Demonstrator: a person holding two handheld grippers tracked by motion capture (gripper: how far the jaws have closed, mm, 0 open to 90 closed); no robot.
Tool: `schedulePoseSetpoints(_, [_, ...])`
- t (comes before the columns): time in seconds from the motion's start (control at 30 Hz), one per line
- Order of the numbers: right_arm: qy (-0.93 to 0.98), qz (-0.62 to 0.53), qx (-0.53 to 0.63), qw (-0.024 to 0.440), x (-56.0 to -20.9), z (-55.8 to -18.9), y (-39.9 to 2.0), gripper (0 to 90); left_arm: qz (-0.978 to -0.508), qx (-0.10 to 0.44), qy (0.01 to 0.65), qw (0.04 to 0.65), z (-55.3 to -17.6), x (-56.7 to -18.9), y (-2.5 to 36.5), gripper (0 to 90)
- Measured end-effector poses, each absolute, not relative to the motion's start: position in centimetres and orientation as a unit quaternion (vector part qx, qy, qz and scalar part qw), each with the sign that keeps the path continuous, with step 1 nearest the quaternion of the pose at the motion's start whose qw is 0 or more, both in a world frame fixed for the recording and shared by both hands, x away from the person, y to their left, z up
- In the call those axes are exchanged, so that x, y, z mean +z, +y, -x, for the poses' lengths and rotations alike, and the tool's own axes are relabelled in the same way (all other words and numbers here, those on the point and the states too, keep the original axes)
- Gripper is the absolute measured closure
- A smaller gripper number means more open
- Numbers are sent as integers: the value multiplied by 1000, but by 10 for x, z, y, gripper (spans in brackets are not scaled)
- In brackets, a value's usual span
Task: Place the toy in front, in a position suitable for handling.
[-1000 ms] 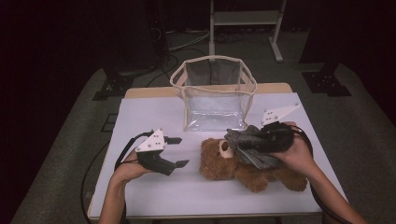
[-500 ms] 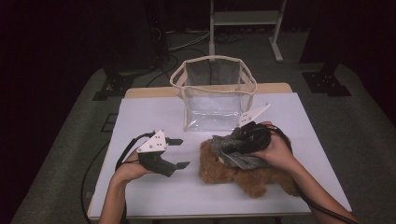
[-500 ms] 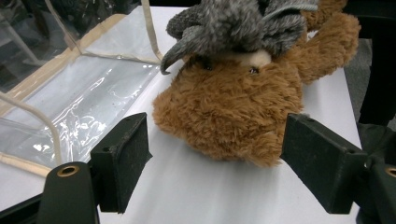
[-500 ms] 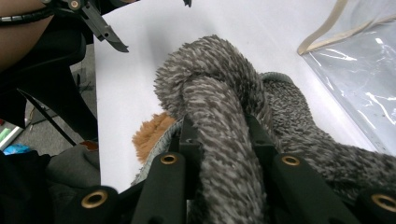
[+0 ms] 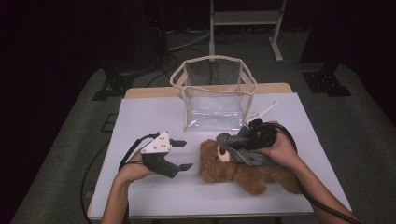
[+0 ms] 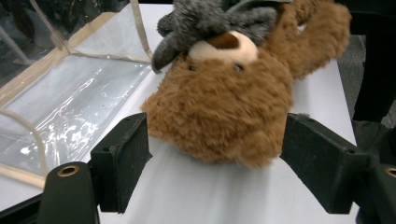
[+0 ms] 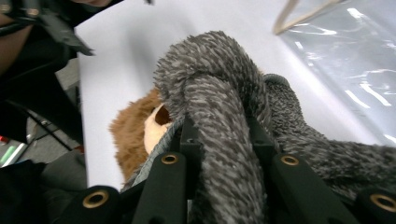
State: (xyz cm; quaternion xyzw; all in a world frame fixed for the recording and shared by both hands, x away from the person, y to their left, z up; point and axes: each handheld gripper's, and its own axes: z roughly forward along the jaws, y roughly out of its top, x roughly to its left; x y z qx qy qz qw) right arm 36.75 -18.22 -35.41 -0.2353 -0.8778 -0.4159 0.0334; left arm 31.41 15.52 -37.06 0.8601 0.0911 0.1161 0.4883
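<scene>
Seen from above: a white bench with a brown teddy bear lying on its back near the front edge, head pointing left. Draped over the bear's face and chest — a grey knitted garment, perhaps a small sweater. Right gripper clamped on a thick fold of that knit, jaws nearly closed with the wool bunched between them, held low over the bear's muzzle. Left gripper resting on the bench just left of the bear's head, jaws parted about halfway and holding nothing, the head framed between them but untouched.

Behind the bear, near the bench's middle: a clear plastic bag with beige trim and handles, standing upright and open at the top, close to the right gripper's back.

Likely risks, judged from this layout: the bear unpinned, so any tug on the knit could drag or roll the whole toy rather than slide the garment over its head. Fuzzy wool on shaggy fur — apt to snag. Thick fold liable to slip from the jaws under strain. Bag close enough behind to be knocked over by a backward swing. Bear's hindquarters near the front edge, so a pull that way could tip it off.
</scene>
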Motion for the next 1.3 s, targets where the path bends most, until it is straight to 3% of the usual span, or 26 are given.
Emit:
schedulePoseSetpoints(0.37, [-876,207,-431,61,-359,-338,-181,738,-877,93,49,469,-311,-400,94,235])
schedulePoseSetpoints(0.47, [-876,209,-432,47,-355,-336,-188,738,-883,98,43,456,-309,-408,89,240])
schedulePoseSetpoints(0.67, [-872,239,-427,21,-349,-350,-201,738,-884,85,36,457,-309,-406,91,245])
schedulePoseSetpoints(0.97, [-889,207,-405,45,-362,-340,-175,738,-872,90,37,480,-307,-400,89,240])
schedulePoseSetpoints(1.13, [-885,213,-411,40,-359,-338,-189,737,-879,88,26,468,-304,-402,85,241])
schedulePoseSetpoints(1.3, [-871,243,-426,26,-352,-334,-229,735,-881,79,24,466,-304,-403,86,241])
